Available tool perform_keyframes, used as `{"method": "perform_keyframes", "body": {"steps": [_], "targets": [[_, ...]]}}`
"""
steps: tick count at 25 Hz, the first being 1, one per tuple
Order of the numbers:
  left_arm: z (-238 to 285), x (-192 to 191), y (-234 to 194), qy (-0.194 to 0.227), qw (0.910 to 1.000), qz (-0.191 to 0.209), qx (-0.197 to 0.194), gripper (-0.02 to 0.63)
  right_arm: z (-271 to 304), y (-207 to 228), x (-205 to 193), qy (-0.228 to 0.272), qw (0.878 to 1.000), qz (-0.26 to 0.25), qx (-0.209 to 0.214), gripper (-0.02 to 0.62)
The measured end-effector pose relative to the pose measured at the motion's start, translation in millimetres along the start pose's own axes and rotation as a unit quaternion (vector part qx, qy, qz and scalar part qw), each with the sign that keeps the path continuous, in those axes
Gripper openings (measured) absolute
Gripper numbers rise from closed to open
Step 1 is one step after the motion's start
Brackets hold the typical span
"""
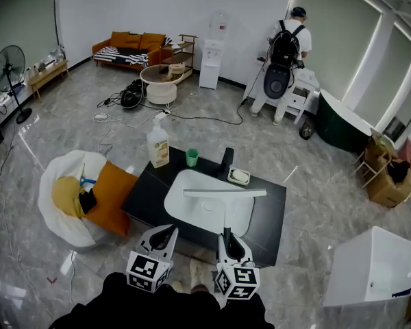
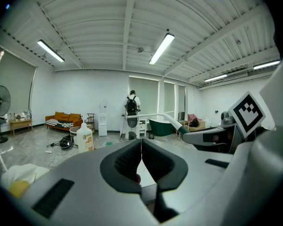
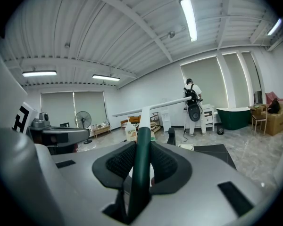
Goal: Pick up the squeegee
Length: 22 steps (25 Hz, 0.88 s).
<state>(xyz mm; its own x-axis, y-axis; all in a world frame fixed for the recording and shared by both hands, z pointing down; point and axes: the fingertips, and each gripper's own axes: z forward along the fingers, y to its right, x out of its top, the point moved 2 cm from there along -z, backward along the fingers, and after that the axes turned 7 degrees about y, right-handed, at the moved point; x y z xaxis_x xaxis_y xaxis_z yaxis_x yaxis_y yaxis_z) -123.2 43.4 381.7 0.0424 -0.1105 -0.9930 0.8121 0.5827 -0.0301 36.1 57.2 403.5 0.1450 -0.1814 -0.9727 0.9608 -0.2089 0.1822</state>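
Head view: right gripper (image 1: 227, 237) is clamped on the squeegee (image 1: 225, 192) at the low end of its handle (image 1: 223, 216). The blade lies crosswise over the white basin (image 1: 181, 204) on the dark table (image 1: 272, 208); can't tell if it clears the rim. Left gripper (image 1: 166, 234) sits just beside, off the tool.
Risk: an end-of-handle grip, so blade weight can likely twist the tool in the pads. Soap bottle (image 1: 158, 144), green cup (image 1: 192, 157) and soap dish (image 1: 239, 176) stand behind the basin, so a forward swing would hit them.

Left gripper view: jaws pressed together, nothing between them. Blade passes near, up and to the right, and a careless swing could clip this gripper.

Right gripper view: jaws grip the dark green handle, white blade ahead. Person (image 3: 192, 108) at the far wall is well apart and blocks nothing.
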Motion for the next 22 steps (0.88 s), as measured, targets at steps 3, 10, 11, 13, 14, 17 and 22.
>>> {"method": "perform_keyframes", "body": {"steps": [3,10,11,13,14,17,22], "targets": [[-0.9,-1.5,0.4,-0.001,1.0000,0.000,0.001,0.025,-0.6,-0.2,-2.3,-0.002,1.000,0.002,0.001,0.110],[3.1,-5.2,1.8,-0.003,1.0000,0.000,0.000,0.025,1.2,4.5,-4.0,-0.002,1.000,0.003,-0.001,0.110],[2.7,-5.3,2.0,-0.003,1.0000,0.000,0.000,0.025,0.7,4.6,-4.1,-0.002,1.000,0.004,-0.001,0.110],[1.6,-4.1,3.8,-0.003,1.0000,0.000,0.000,0.025,-1.2,5.0,-3.6,-0.002,1.000,0.004,-0.002,0.110],[1.1,-3.4,4.9,-0.003,1.0000,0.001,-0.001,0.025,-2.3,5.2,-3.3,-0.003,1.000,0.004,-0.002,0.110],[0.9,-3.2,5.8,-0.004,1.0000,0.001,-0.001,0.025,-2.8,5.2,-3.6,-0.004,1.000,0.005,-0.002,0.110],[2.3,-6.6,4.8,-0.004,1.0000,0.000,-0.001,0.025,-0.4,5.5,-6.8,-0.003,1.000,0.005,-0.001,0.110]]}}
